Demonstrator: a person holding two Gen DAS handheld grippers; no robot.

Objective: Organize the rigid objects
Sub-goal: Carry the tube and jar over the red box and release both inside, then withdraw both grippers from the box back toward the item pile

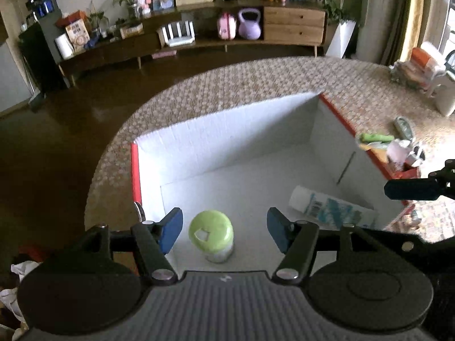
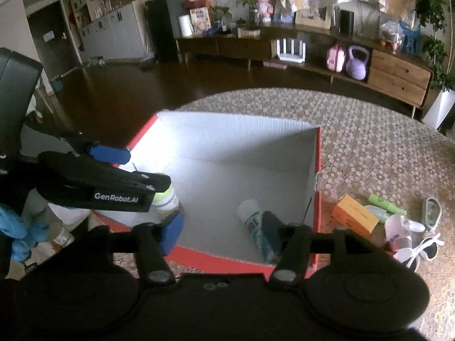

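Note:
A red box (image 1: 136, 170) with white inside walls stands on the woven round table (image 1: 227, 85). Inside it a green-capped jar (image 1: 212, 234) stands upright and a white and blue tube (image 1: 330, 209) lies on its side. My left gripper (image 1: 224, 228) is open above the jar, its jaws apart on either side of it and touching nothing. My right gripper (image 2: 221, 234) is open and empty over the box's (image 2: 318, 176) near edge, above the tube (image 2: 257, 227). The jar (image 2: 167, 199) shows partly hidden behind the left gripper (image 2: 148, 167).
Right of the box lie an orange box (image 2: 355, 216), a green tube (image 2: 385, 201), white sunglasses (image 2: 421, 253), a pink bottle (image 2: 398, 227) and a grey case (image 2: 432, 209). A low wooden sideboard (image 1: 293, 25) stands across the dark floor.

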